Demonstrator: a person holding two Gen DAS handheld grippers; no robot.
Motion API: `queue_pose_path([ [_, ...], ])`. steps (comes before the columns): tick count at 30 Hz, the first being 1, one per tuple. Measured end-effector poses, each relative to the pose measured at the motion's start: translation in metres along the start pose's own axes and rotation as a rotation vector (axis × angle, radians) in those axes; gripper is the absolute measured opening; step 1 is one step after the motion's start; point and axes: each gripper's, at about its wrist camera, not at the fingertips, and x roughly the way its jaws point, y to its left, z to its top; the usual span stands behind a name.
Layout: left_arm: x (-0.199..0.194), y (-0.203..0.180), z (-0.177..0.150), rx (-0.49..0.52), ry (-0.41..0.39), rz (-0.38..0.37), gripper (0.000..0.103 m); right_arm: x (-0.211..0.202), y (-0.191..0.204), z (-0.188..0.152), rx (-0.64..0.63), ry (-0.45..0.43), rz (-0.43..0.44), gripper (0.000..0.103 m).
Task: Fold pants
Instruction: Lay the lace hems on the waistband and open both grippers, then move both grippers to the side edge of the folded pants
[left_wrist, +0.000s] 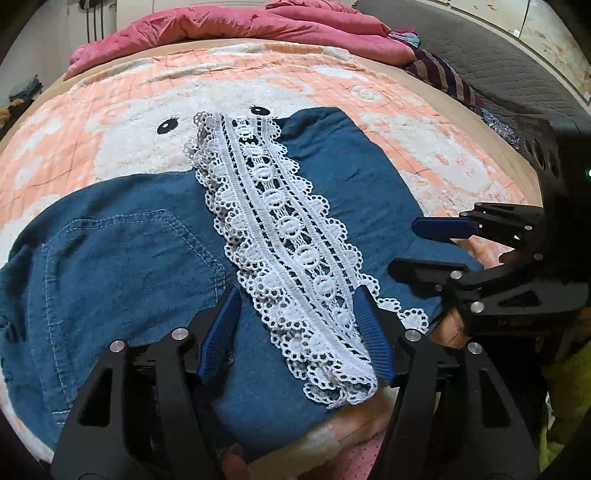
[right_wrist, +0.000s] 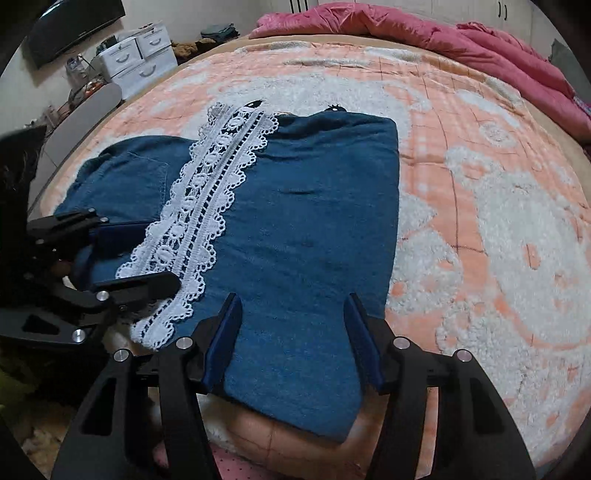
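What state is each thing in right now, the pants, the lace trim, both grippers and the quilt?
pants: folded over, flat on the bed
lace trim: on top of the pants, running diagonally, near end bunched
left gripper: open, fingers either side of the lace
right gripper: open, over the near edge of the pants
pink quilt: bunched at the far end of the bed

Soft, even indoor light fills both views, fairly bright with no glare and only faint shadows under the near edge of the pants (right_wrist: 303, 229). Strong fisheye bending curves the bed (left_wrist: 424, 122) into a dome, with black vignette at the corners. The centre is sharp; the lace (left_wrist: 288, 236) reads crisply. The far room and the near foreground look softer and grainy.
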Motion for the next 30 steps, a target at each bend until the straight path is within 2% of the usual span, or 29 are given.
queue_pose_path([
  [7, -0.018, -0.001, -0.001, -0.011, -0.016, 0.002, 0.057, -0.021, -0.004, -0.007, 0.069, -0.056, 0.023, 0.058],
  [9, -0.027, -0.002, -0.001, -0.004, -0.034, 0.006, 0.062, -0.029, -0.006, -0.01, 0.091, -0.07, 0.021, 0.058],
  [14, -0.049, -0.002, 0.001, 0.002, -0.072, 0.024, 0.07, -0.044, -0.003, -0.011, 0.103, -0.1, 0.006, 0.069],
  [19, -0.067, 0.004, -0.001, -0.005, -0.097, 0.06, 0.083, -0.053, 0.008, -0.006, 0.085, -0.125, -0.022, 0.078],
  [24, -0.081, 0.014, -0.006, -0.026, -0.115, 0.083, 0.089, -0.058, 0.02, 0.001, 0.066, -0.15, -0.032, 0.086],
  [27, -0.089, 0.021, -0.008, -0.041, -0.124, 0.1, 0.093, -0.06, 0.027, 0.005, 0.056, -0.154, -0.042, 0.086],
  [29, -0.093, 0.026, -0.01, -0.054, -0.13, 0.108, 0.093, -0.06, 0.03, 0.007, 0.05, -0.157, -0.046, 0.093],
  [30, -0.095, 0.029, -0.01, -0.061, -0.132, 0.112, 0.093, -0.061, 0.032, 0.008, 0.046, -0.159, -0.048, 0.094],
])
